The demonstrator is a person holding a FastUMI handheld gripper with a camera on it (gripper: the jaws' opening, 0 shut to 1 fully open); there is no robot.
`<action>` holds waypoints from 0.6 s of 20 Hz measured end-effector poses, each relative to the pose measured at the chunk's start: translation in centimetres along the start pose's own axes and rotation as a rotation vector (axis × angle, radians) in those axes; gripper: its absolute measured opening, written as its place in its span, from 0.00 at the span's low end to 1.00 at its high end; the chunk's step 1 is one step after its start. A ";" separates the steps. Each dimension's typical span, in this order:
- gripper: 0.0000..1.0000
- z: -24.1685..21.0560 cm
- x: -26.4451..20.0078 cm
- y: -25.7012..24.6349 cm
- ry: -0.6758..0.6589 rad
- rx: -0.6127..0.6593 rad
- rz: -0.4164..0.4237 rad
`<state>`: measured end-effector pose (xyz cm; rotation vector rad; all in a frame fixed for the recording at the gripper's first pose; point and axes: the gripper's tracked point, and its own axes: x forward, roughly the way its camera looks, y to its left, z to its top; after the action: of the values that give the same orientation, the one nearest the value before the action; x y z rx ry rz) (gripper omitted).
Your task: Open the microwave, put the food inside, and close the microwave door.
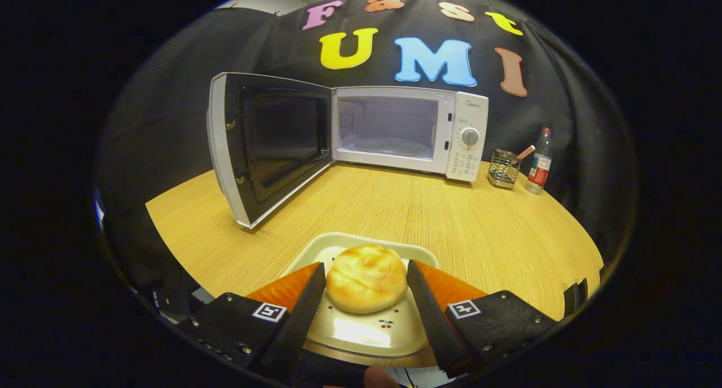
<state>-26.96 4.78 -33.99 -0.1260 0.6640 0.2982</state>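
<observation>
The gripper (365, 281) has its two fingers spread, one to each side of the bun (366, 285). The finger pads stand close against the bun's flanks; whether they press on it cannot be told, so no grip is confirmed. The bun sits between the fingers on a square white plate (366, 331), which rests on the wooden table (479, 224) directly below the tool. This straddling placement suits a side-on pinch of the food. Beyond the fingertips, across bare table, stands the microwave (409, 131). Its door (265, 145) is swung fully aside to the left, leaving the cavity unobstructed for loading. Right of the microwave stand a wire holder (503, 169) and a water bottle (540, 162), well apart from the working path.
</observation>
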 end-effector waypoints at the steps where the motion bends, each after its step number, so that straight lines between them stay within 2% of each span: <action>1: 0.91 -0.1 0.0 0.0 0.004 -0.007 -0.006; 5: 0.91 -1.3 1.5 0.0 0.051 -0.014 -0.027; 9: 0.87 0.4 0.8 0.6 0.013 0.130 0.060; 12: 0.81 2.2 0.9 0.5 -0.011 0.138 0.078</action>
<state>-25.17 5.94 -32.79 0.0333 0.6774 0.3267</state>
